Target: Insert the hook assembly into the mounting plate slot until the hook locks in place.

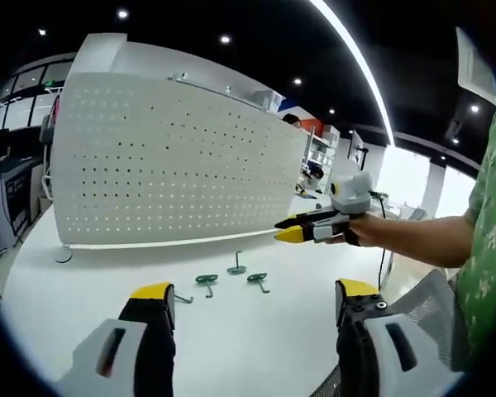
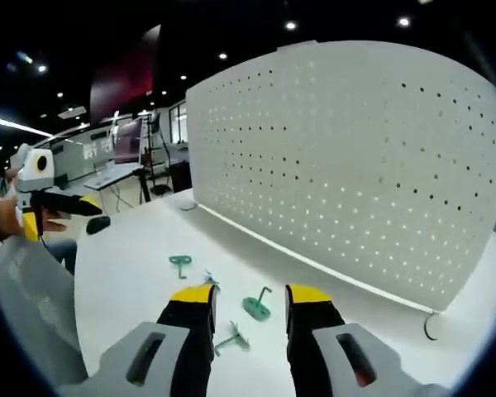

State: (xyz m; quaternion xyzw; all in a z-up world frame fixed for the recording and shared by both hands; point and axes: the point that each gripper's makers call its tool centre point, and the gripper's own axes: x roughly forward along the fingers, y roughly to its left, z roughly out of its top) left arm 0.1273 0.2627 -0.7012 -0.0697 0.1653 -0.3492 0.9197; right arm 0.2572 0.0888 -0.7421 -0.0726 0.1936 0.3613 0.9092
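Hooks (image 1: 236, 277) on table, ahead of open left gripper (image 1: 255, 299), untouched

I see a white table (image 1: 231, 331). On it lie three green hooks (image 1: 236, 279), and a white pegboard (image 1: 174, 165) stands upright there.

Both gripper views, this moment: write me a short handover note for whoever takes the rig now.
Left claw: open, empty, above the white table.
Right claw: open, empty, above the hooks.
Three green hooks lie loose on the table in front of the pegboard: one, one, one.
White pegboard stands upright, no hook on it.
Done: nothing yet.
Left: pick up a hook, push it into the pegboard until it locks.
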